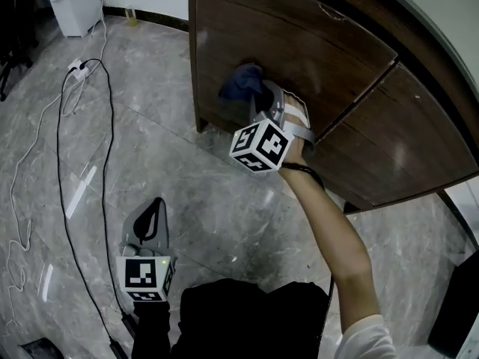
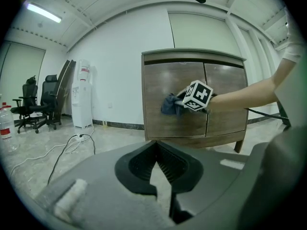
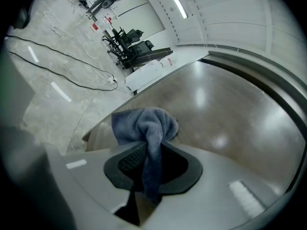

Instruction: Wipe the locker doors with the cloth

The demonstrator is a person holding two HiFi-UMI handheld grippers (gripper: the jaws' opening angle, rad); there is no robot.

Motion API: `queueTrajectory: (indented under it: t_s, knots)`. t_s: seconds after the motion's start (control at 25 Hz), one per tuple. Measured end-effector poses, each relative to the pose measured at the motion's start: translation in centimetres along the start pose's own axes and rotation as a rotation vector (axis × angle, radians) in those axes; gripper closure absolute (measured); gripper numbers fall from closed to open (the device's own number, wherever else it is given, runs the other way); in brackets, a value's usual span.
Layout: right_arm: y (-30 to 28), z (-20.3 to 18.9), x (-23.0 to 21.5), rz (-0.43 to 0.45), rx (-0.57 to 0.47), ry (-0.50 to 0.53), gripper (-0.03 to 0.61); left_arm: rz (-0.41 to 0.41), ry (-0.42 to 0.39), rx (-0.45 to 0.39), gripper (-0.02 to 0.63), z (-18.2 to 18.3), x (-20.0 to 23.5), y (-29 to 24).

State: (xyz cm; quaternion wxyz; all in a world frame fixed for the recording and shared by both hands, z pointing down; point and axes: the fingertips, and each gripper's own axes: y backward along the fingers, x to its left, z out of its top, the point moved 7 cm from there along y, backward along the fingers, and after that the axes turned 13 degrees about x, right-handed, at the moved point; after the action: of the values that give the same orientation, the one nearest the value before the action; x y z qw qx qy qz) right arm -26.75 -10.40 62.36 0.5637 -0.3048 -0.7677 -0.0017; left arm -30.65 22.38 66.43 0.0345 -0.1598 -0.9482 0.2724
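Right claw [image 3: 151, 163] clamped on the bunched blue cloth [image 3: 144, 122], which lies against the brown locker door [image 1: 299, 47] near its outer edge; left claw [image 2: 156, 163] low over the floor [image 1: 187, 163], jaws together, nothing between them.

No legible word, brand or digit in any view.
- Right marker cube [image 1: 260, 146], on right gripper [image 1: 258, 96], in front of locker [image 1: 359, 88]: black-and-white square codes only, no letters.
- Left marker cube [image 1: 144, 275], on left gripper [image 1: 155, 204], well apart from locker: same kind of code, no letters.
- Water dispenser [image 2: 82, 99], left of locker: red label near top, too small to read.
- Bottle [image 2: 5, 123], far left of locker: red band, print unreadable.
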Motion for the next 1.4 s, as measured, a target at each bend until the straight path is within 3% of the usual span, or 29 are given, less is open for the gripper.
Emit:
queueTrajectory:
  t_s: [0.4, 0.72, 0.92, 1.4]
  knots:
    - [3.6, 5.6, -10.5, -0.131, -0.114, -0.036, 0.502, -0.015, -0.002, -0.016, 0.611, 1.9, -0.2, 0.7]
    - [4.8, 7.7, -14.0, -0.229, -0.167, -0.067, 0.502, -0.013, 0.004, -0.015, 0.611, 1.7, 0.0, 0.8]
    - [4.1, 7.8, -12.3, -0.245, -0.169, -0.033, 0.502, -0.009, 0.013, -0.004, 0.611, 1.1, 0.2, 0.6]
    - [-0.6, 5.1, -0.7, -0.094, -0.066, 0.078, 0.502, 0.025, 0.033, 0.021, 0.611, -0.4, 1.6, 0.4]
